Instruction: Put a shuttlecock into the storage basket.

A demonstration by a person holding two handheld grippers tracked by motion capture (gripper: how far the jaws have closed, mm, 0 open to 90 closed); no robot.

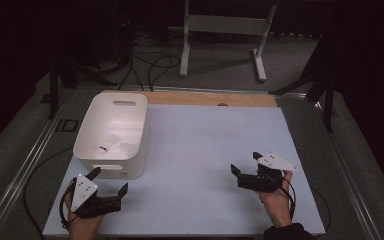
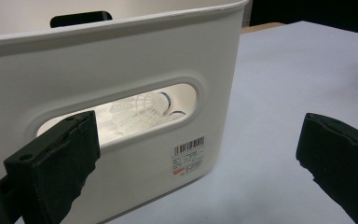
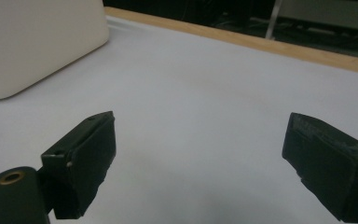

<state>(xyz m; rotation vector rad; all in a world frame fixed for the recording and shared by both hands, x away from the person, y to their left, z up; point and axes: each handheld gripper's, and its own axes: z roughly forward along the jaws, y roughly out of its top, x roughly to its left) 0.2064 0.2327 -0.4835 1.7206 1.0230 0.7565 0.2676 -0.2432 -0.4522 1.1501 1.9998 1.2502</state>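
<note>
Now your left tool rests on the counter just beside the near wall of the white bin, jaws wide open and holding nothing. Your right tool sits well apart on the bare right side, also wide open and empty. The shuttlecocks lie inside the bin, visible through its handle slot. I judge nothing is gripped yet; the next move probably calls for lifting the left tool over the rim to reach them.
</note>
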